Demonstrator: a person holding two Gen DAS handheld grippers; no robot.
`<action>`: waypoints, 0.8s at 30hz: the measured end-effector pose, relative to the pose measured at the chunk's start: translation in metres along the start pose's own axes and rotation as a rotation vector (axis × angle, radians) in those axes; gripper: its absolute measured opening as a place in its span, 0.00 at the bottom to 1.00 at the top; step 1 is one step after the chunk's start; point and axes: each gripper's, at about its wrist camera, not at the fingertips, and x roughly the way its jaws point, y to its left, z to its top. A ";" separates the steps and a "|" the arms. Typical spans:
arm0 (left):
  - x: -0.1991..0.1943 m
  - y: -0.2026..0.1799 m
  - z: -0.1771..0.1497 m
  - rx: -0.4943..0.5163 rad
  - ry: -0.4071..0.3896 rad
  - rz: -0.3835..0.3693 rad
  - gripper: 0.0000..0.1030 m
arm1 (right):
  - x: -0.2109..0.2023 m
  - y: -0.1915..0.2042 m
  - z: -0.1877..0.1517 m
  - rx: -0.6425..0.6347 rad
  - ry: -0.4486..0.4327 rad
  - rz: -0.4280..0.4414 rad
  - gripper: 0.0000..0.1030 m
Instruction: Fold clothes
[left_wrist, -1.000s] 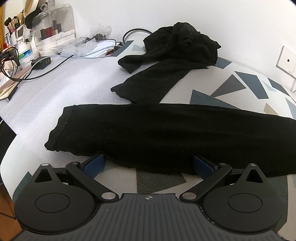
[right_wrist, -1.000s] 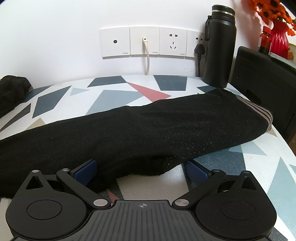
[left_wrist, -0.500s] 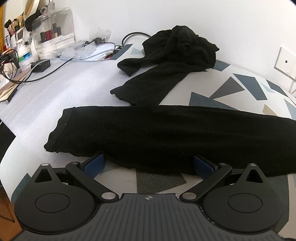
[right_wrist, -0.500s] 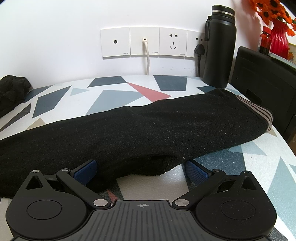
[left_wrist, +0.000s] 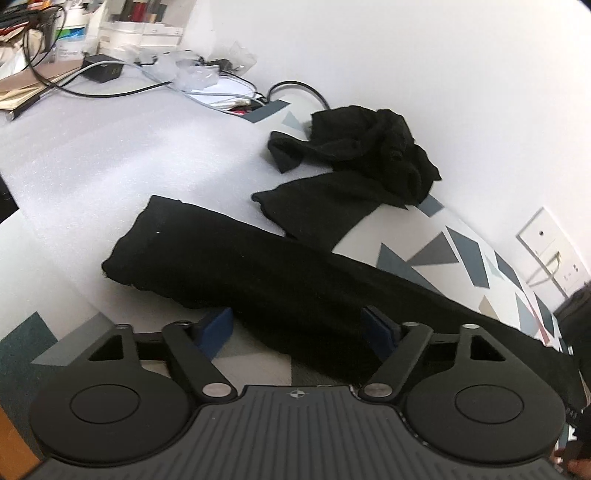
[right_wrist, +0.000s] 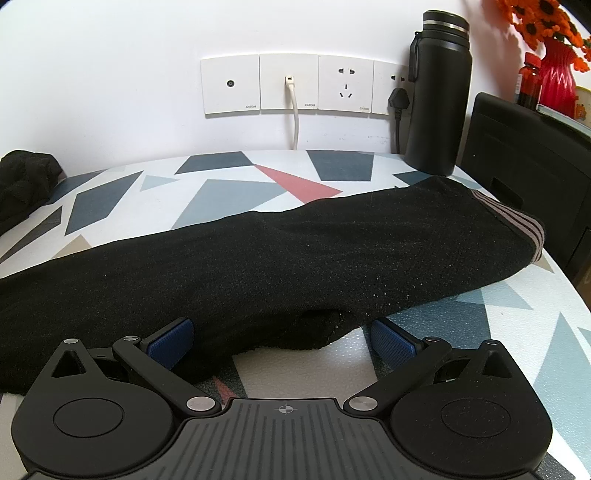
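Observation:
A long black garment (left_wrist: 295, 280) lies flat across the patterned table (right_wrist: 229, 195), its striped waistband (right_wrist: 524, 225) at the right end. My left gripper (left_wrist: 298, 326) is open and tilted, and the garment's near edge sits between its blue pads (left_wrist: 218, 326). My right gripper (right_wrist: 282, 341) is open too, with a folded bump of the near edge lying between its blue pads (right_wrist: 393, 341). A second black garment (left_wrist: 369, 155) is heaped against the wall, and its edge shows in the right wrist view (right_wrist: 22, 184).
A white foam sheet (left_wrist: 92, 147) covers the table's left part, with cables, a charger (left_wrist: 103, 70) and clutter behind it. A black bottle (right_wrist: 437, 110), a black box (right_wrist: 524, 177) and a red vase (right_wrist: 557, 77) stand at the right. Wall sockets (right_wrist: 288, 83) are behind.
The left gripper has rolled to one side and swung its view leftward, and its fingers have come somewhat closer together over the garment's edge. The right gripper has stayed still.

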 end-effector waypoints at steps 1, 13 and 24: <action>0.000 0.001 0.001 -0.015 0.006 0.001 0.69 | 0.000 0.000 0.000 0.000 0.000 0.000 0.99; -0.015 0.010 0.023 0.031 -0.056 0.160 0.59 | 0.001 0.000 0.000 -0.002 0.000 0.002 0.99; 0.002 0.036 0.039 0.083 -0.054 0.304 0.67 | 0.000 -0.001 0.000 -0.003 -0.001 0.003 0.99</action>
